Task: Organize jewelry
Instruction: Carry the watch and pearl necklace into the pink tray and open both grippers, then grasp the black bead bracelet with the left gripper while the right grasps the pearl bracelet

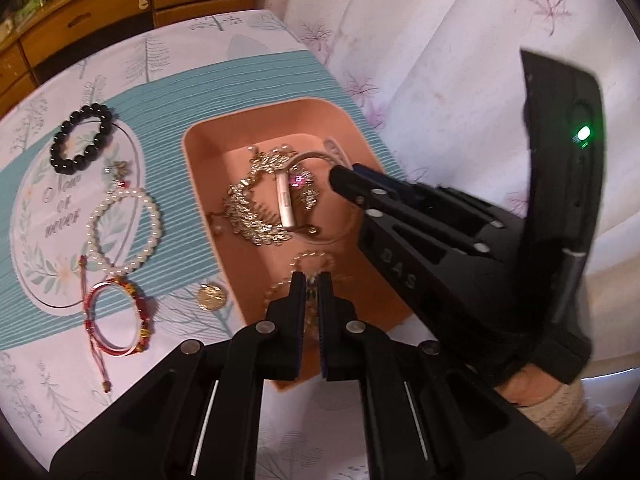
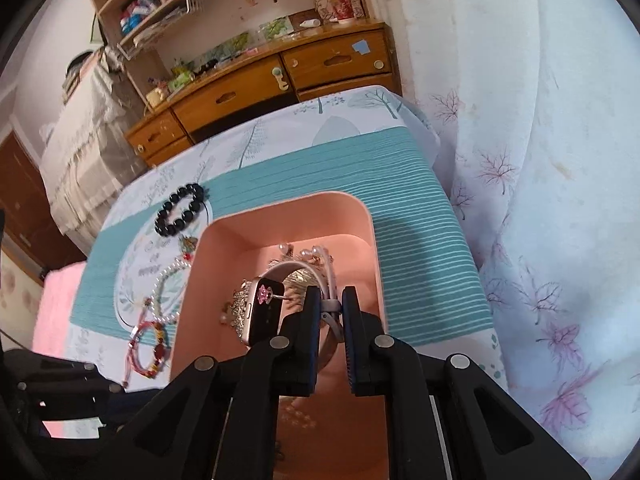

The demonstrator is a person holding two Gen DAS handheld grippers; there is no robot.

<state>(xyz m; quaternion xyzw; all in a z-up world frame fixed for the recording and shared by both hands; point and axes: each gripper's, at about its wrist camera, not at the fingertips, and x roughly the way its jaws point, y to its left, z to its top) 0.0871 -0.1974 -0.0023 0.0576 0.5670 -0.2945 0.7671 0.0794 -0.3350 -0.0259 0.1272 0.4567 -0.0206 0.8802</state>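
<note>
My right gripper (image 2: 330, 307) inside one pink tray (image 1: 208, 152), fingers nearly closed, pinching strap of one smartwatch (image 2: 264, 312). My left gripper (image 1: 311, 286) over tray's near end, narrow gap, grips gold chain (image 1: 312, 258). Tray also holds one gold necklace (image 1: 252, 212). On mat (image 1: 248, 84): three bracelets — black beads (image 1: 82, 138), pearls (image 1: 124, 232), red cord (image 1: 120, 316); one gold coin (image 1: 212, 297) beside tray.

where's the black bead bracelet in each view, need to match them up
Left wrist view: the black bead bracelet lies at upper left on the teal mat, well left of the pink tray.
Right wrist view: the bracelet lies left of centre, just beyond the tray's far left corner.
Shared landmark: the pearl bracelet lies nearer the camera than the black one in both views.
</note>
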